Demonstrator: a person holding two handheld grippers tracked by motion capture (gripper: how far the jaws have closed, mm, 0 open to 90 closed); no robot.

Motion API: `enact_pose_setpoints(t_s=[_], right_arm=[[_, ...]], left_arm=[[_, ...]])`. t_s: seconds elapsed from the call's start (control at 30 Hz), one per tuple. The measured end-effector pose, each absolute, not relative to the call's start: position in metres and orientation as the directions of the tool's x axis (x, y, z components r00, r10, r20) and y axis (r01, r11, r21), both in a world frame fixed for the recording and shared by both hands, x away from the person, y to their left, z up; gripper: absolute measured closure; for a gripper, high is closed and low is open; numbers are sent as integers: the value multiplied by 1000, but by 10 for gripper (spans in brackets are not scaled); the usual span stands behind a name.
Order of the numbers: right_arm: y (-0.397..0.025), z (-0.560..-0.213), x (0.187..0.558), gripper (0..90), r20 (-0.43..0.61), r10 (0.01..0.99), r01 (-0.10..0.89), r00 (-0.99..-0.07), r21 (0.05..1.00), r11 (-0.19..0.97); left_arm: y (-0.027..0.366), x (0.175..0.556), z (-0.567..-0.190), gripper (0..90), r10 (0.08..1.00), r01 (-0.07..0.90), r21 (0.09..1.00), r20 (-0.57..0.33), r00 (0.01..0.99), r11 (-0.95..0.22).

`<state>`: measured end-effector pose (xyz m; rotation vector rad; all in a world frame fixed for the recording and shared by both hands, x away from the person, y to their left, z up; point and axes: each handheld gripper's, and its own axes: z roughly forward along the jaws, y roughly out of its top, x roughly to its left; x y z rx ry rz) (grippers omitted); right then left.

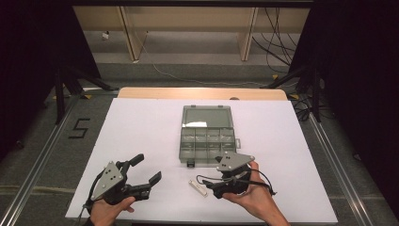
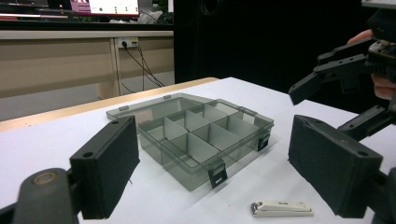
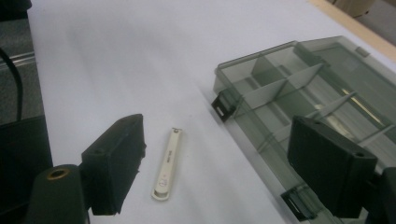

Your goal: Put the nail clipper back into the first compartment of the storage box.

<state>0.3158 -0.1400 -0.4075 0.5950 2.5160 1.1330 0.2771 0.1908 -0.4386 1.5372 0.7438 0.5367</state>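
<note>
A smoky translucent compartment box [image 1: 207,143] lies open mid-table, its lid [image 1: 207,116] folded flat behind it and its compartments [image 2: 201,133] looking empty. A small white nail clipper [image 1: 198,187] rests on the white board just in front of the box. My right gripper [image 1: 211,187] is open, its jaws pointing left at the clipper [image 3: 167,164], which lies on the board ahead of its fingers [image 3: 116,161]. My left gripper [image 1: 147,168] hovers open at the front left, facing the box [image 2: 205,135] and clipper [image 2: 281,208]. The right gripper [image 2: 336,88] is at the right edge of the left gripper view.
The white board [image 1: 141,127] covers a wooden table whose far edge [image 1: 202,92] shows beyond it. Rails [image 1: 42,155] run along both sides on the floor, with stand legs [image 1: 70,84], cables [image 1: 277,42] and a "5" marking [image 1: 79,127].
</note>
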Motion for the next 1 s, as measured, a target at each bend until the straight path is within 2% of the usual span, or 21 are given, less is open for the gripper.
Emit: enact_pose_setpoints(t_s=[0.5,1.0], right_arm=[[-102,-427,332,271,-79,453,292,-888,665,688],[-88,-450,345,299,-59,399,300,-915,563,770]], left_arm=[[191,277,-438,156,727,139,990,-95,680,-1],[193,277,-438,156,728,143,990,-103,678,7]])
